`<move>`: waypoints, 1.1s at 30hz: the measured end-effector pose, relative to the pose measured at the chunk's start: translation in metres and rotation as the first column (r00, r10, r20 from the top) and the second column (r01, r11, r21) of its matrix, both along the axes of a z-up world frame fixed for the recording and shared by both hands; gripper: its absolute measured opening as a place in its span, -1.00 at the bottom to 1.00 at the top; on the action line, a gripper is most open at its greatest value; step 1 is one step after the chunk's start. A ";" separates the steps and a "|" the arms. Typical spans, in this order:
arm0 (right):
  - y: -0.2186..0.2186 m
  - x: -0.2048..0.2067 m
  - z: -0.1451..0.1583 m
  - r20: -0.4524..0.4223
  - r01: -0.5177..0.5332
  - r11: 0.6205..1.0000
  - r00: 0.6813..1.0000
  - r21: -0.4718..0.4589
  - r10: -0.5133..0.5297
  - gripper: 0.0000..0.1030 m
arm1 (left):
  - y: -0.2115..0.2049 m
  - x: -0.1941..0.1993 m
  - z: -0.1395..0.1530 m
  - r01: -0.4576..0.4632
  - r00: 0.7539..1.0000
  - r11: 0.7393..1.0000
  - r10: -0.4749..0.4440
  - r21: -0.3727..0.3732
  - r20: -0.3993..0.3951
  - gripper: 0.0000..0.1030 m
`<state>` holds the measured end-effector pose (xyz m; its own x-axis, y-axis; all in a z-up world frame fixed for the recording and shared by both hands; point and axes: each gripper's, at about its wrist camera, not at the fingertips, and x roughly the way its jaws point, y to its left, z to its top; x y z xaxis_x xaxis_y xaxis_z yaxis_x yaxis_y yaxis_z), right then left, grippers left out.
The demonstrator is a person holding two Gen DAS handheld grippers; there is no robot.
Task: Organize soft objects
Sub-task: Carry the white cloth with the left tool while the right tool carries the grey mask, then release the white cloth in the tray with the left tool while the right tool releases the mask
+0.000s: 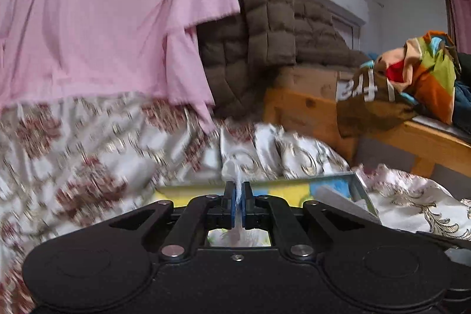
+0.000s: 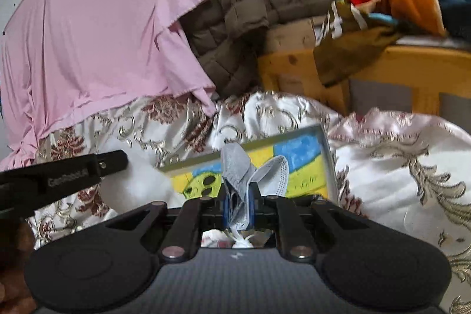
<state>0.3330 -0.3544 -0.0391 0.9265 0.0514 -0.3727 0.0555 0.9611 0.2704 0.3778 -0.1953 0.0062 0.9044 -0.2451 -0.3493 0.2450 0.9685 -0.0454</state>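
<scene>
A: Which way does the gray sock (image 2: 235,167) point?
B: Up and away from the right gripper (image 2: 237,206). Its jaws are clamped on it, over the picture box (image 2: 294,155) on the flowery blanket (image 2: 397,167).
A: And the left gripper (image 1: 239,203)?
B: Jaws squeezed together on a thin bit of white cloth (image 1: 237,181). Both grippers tip down a little.
A: What cloth?
B: Too blurry to tell.
</scene>
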 end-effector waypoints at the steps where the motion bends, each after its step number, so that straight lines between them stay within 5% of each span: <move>1: 0.000 0.001 -0.002 -0.011 0.001 1.000 1.000 -0.001 -0.001 -0.72 | 0.000 0.002 -0.004 0.000 1.000 1.000 0.000 -0.006 -0.016 -0.93; 14: 0.000 0.005 -0.009 -0.063 -0.004 1.000 0.998 0.013 0.005 -0.48 | 0.005 0.008 -0.028 -0.030 0.994 0.999 0.032 0.019 -0.104 -0.86; 19: 0.000 0.002 -0.004 -0.056 0.005 1.000 0.998 0.002 -0.005 -0.15 | 0.011 0.003 -0.024 -0.052 0.992 0.999 0.053 0.007 -0.116 -0.72; 28: 0.003 -0.010 0.010 -0.025 -0.008 1.000 1.000 0.015 0.009 0.42 | 0.034 -0.021 0.000 -0.089 0.991 0.996 0.087 -0.016 -0.099 -0.02; 33: 0.001 -0.021 0.025 -0.007 -0.026 0.999 1.000 0.022 0.026 0.74 | 0.046 -0.039 0.019 -0.114 0.991 0.993 0.111 -0.030 -0.078 0.55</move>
